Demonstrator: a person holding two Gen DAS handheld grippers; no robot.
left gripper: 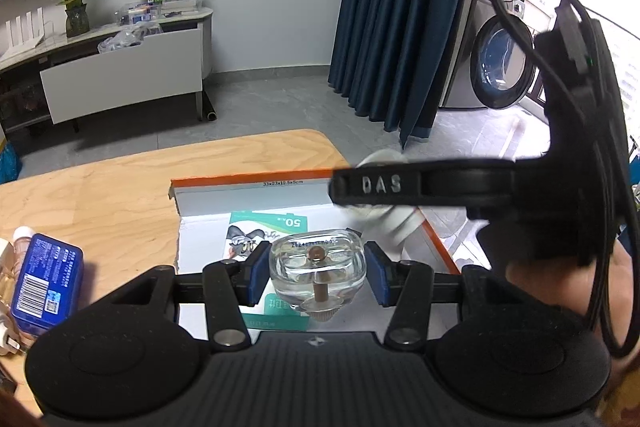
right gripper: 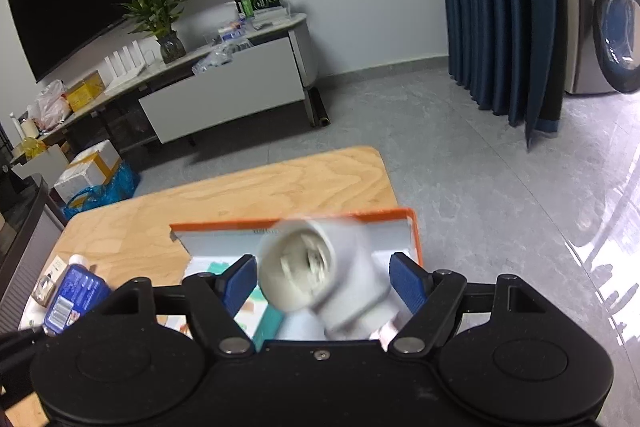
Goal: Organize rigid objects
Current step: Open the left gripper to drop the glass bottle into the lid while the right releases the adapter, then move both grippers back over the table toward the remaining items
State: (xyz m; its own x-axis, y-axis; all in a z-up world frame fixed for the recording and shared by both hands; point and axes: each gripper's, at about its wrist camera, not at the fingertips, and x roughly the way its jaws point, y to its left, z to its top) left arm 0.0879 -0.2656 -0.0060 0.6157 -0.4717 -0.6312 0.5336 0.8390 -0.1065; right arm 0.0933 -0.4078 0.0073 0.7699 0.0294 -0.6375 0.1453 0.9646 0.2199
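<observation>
Left wrist view: the left gripper (left gripper: pixel 316 269) is clamped on a small glass bottle (left gripper: pixel 318 265), both blue pads pressed to its sides, neck and cap pointing back toward the camera. Directly below and ahead of it lies the open box (left gripper: pixel 256 195), orange-edged, with a green card (left gripper: pixel 268 225) on its floor. So the bottle hangs over the box, not yet set down.

Right wrist view: the right gripper (right gripper: pixel 322 285) has its jaws apart, and the white pipe elbow (right gripper: pixel 320 275) sits blurred between them, neither pad visibly touching it. It looks to be dropping out toward the box, 1 open socket facing up at the camera.

From the left view, the right gripper crosses just ahead of the left, over the box's far right corner. A blue tin (left gripper: pixel 46 285) waits on the table (left gripper: pixel 100 195) off to the left gripper's left, so that hand is nearer to it.
</observation>
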